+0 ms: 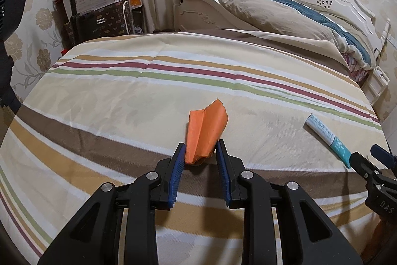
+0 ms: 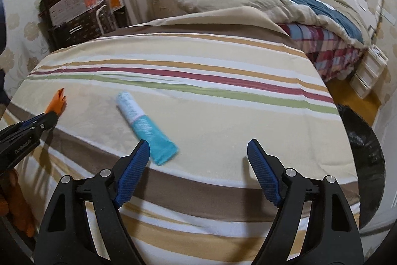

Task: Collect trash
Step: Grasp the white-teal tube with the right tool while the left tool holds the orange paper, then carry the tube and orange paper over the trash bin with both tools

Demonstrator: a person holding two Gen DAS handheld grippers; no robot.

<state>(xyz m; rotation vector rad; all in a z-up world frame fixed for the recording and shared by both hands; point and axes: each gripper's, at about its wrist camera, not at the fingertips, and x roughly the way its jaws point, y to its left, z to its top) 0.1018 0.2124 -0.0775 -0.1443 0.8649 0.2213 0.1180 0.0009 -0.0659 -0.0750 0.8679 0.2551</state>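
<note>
left gripper: narrow, apparently pinching orange paper | right gripper: wide, empty

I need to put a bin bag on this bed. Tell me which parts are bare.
Bare: the striped sheet beyond the teal tube, up to the bunched duvet; also right of the tube. Crowded: the near edge, with tube, orange paper and both grippers.

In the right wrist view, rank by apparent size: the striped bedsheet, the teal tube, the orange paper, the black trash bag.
1. striped bedsheet
2. black trash bag, partly cut off at the edge
3. teal tube
4. orange paper, mostly hidden behind the left tongs, so its true size is unsure
</note>
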